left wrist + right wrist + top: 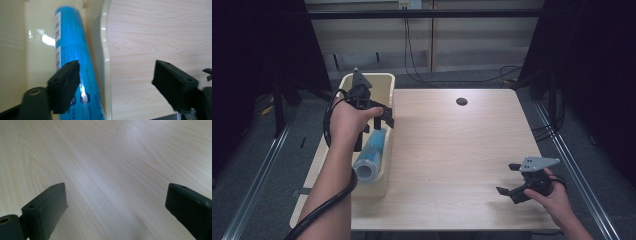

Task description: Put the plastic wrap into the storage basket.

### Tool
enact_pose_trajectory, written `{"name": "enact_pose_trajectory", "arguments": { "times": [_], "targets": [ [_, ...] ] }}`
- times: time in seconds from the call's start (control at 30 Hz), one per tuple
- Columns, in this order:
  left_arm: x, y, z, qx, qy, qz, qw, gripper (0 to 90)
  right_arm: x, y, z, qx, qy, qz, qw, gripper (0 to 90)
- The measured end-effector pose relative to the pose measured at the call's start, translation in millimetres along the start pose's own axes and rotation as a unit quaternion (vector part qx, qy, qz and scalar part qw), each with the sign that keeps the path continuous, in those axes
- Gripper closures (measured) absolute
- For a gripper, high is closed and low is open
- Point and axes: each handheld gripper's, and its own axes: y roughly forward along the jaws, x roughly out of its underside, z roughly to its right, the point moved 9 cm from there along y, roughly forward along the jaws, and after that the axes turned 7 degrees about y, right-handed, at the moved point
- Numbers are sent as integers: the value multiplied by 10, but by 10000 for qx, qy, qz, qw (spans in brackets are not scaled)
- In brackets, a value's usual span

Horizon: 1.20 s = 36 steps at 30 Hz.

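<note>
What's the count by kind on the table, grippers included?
Blue tubes: 1, the blue tube lying in the bin.
Cream bins: 1, the bin at the table's left edge.
Grippers: 2, the left gripper above the bin, the right gripper low over the bare wood, both open.
Total: 4

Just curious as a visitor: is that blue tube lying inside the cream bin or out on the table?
Inside. The blue tube lies on its side in the cream bin, along its right wall, below the open left claw.
</note>
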Motion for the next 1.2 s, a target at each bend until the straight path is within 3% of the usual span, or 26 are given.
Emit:
{"name": "enact_pose_trajectory", "arguments": {
  "times": [0.13, 0.23, 0.3, 0.37, 0.5, 0.57, 0.63, 0.77, 1.2],
  "targets": [
    [-26, 56, 59, 84, 259, 190, 9994, 114, 9, 2, -1, -2, -25, -13, 10000, 36],
    [-31, 87, 102, 144, 295, 242, 9992, 92, 5, -8, -1, -13, 8, 1, 10000, 36],
    [-27, 98, 134, 225, 433, 270, 9984, 61, 2, -7, 1, -8, 8, 5, 10000, 36],
    [-25, 108, 179, 373, 503, 306, 9976, 53, 0, -5, 2, -8, -1, 7, 10000, 36],
    [9, 154, 235, 364, 703, 255, 9965, 58, 4, -7, 2, -7, -9, 3, 10000, 36],
    [32, 189, 299, 491, 925, 217, 9943, 57, 4, -7, 6, 11, 0, 8, 10000, 36],
    [38, 215, 351, 566, 979, 224, 9933, 49, 4, -8, 6, 13, 0, 10, 10000, 36],
    [35, 256, 411, 553, 1244, 240, 9904, 57, 12, -5, 4, 4, 9, -12, 10000, 36],
    [52, 390, 647, 792, 1433, 323, 9860, 53, 17, 1, 5, 21, -2, -21, 10000, 36]
  ]
}}
